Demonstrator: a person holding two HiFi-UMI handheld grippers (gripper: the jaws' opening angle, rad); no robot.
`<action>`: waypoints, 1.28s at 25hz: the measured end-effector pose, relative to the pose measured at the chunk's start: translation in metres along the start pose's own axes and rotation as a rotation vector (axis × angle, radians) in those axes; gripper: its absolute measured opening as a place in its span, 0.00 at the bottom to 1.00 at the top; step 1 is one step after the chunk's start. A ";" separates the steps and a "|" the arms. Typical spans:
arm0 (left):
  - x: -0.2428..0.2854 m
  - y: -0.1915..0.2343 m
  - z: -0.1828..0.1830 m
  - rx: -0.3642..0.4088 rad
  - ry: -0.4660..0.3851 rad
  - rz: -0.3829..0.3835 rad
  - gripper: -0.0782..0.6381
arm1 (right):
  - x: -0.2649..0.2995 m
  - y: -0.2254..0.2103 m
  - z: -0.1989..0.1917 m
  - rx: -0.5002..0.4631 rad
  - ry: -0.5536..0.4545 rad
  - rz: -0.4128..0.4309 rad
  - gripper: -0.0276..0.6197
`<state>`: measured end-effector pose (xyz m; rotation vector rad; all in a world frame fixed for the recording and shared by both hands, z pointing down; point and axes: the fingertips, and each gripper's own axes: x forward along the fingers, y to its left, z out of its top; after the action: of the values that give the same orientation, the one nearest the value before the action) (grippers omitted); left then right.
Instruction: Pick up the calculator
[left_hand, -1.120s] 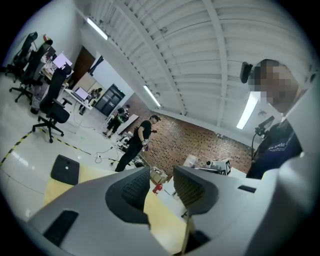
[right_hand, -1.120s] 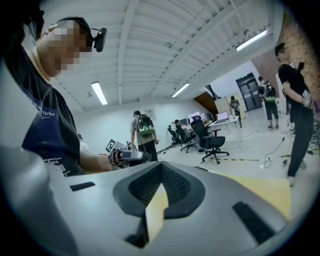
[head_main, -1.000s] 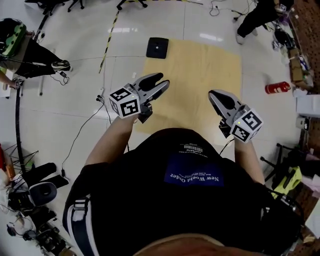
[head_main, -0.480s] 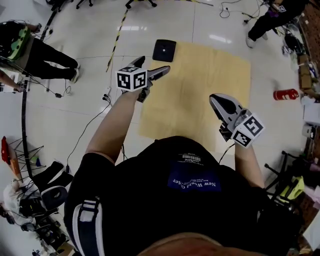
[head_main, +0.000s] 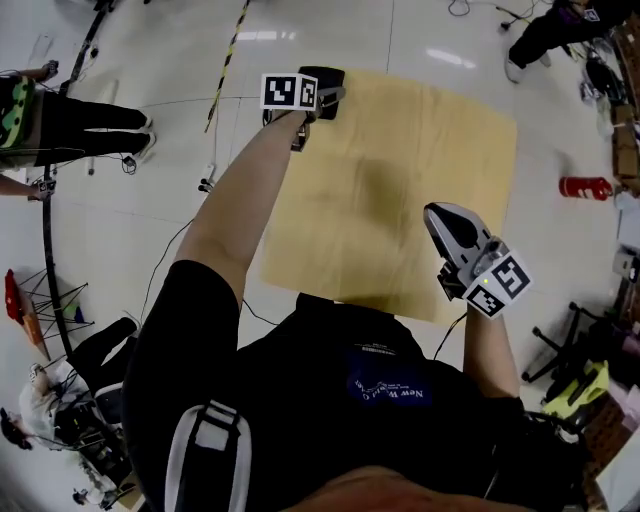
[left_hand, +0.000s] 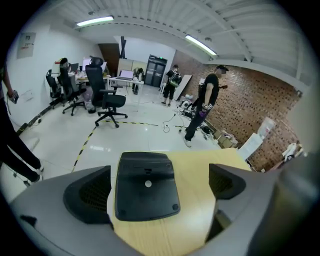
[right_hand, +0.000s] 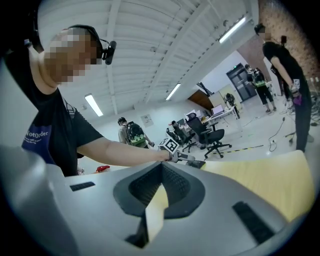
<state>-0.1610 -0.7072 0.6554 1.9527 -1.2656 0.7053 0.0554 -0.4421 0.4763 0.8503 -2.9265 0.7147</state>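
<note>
Just spreading the left hand-held gripper (left_hand: 157, 186) wide astride the face-down calculator (left_hand: 144, 170), untouched; seemingly light, stiff, slick plastic, best pinched across side edges.

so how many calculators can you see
1. The calculator lies underside up at the far left corner of the wooden board, between the left gripper's jaws, which have just been opening and do not touch it. No other shows; the person's body hides some floor.

Left gripper (left_hand: 160, 187), jaws just opened wide, black calculator (left_hand: 146, 186) between them
</note>
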 end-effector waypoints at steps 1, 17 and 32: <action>0.011 0.005 -0.002 -0.009 0.017 0.015 0.93 | 0.001 -0.004 -0.003 0.009 -0.001 -0.003 0.02; 0.074 0.042 -0.015 -0.070 0.180 0.164 0.93 | 0.014 -0.031 -0.028 0.072 0.011 0.028 0.02; 0.078 0.043 -0.018 -0.095 0.184 0.148 0.93 | 0.014 -0.033 -0.038 0.104 0.005 0.030 0.02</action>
<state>-0.1724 -0.7481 0.7357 1.6895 -1.3138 0.8620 0.0563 -0.4573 0.5261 0.8119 -2.9259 0.8774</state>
